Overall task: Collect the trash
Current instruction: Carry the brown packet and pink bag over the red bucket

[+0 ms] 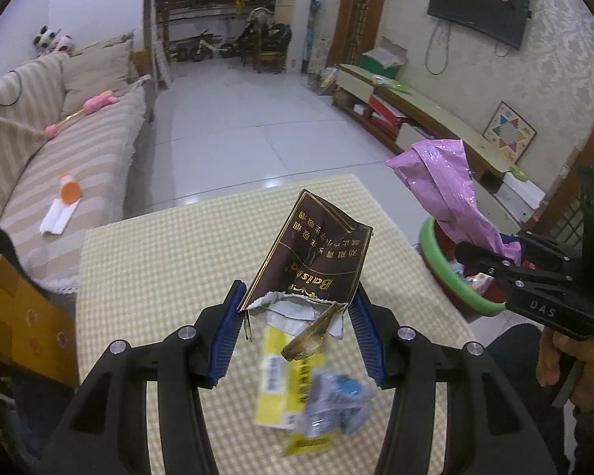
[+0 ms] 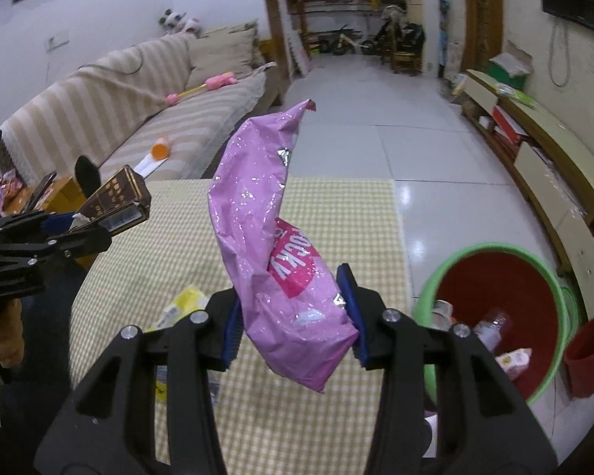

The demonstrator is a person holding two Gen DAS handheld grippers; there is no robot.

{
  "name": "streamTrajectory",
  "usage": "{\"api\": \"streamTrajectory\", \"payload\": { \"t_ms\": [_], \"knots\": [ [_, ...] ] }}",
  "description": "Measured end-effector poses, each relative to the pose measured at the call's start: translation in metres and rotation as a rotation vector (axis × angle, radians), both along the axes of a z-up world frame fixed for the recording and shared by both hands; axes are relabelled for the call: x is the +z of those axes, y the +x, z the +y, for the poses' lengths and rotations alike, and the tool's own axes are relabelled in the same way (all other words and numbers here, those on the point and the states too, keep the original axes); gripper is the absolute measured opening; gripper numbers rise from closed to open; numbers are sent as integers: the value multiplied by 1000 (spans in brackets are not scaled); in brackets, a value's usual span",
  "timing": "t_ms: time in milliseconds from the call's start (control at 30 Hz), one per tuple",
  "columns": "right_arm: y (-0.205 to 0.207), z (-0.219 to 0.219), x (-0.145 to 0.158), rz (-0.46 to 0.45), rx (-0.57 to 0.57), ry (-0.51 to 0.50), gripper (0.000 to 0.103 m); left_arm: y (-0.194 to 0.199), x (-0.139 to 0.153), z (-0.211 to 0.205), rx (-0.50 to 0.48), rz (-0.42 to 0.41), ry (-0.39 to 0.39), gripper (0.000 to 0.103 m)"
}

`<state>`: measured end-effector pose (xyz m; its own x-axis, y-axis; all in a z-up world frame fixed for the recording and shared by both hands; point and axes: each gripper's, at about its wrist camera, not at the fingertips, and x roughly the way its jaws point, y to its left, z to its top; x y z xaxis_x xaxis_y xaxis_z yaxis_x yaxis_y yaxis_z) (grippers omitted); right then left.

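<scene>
Both my views are evenly lit, a cool, slightly dim indoor light with soft, faint shadows. The floor tiles (image 2: pixel 408 194) throw white glare at about two o'clock of the counter (image 2: pixel 336 206), and the pink bag (image 2: pixel 257 206) in my right tongs (image 2: pixel 293 312) sparkles. The litter (image 1: pixel 309 392) under my left tongs (image 1: pixel 297 316) is smeared. Fisheye bending curves every edge, and the corners go black.

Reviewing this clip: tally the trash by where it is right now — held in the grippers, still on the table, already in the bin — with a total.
Held in grippers: 2 (torn brown cigarette pack, left gripper; crumpled pink foil snack bag, right gripper)
On checkered tablecloth: 2 (yellow-and-white paper wrapper, crumpled clear-and-blue plastic wrapper)
In green-rimmed red bin, visible: 3
Total: 7
</scene>
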<state>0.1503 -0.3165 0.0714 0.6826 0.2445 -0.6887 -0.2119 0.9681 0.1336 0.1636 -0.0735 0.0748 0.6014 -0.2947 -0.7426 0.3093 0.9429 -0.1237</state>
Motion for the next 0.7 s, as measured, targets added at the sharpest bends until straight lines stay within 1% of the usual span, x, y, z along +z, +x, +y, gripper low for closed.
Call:
{"api": "streamTrajectory", "payload": {
  "t_ms": [300, 533, 700],
  "knots": [
    [-8, -54, 2, -6, -111, 8, 42, 12, 5, -57, -93, -4, -13, 50],
    [-12, -97, 0, -4, -193, 14, 42, 22, 8, -111, -173, 1, -39, 50],
    [-15, -131, -4, 1, -253, 20, 42, 29, 8, -141, -214, 14, -58, 50]
  ]
}}
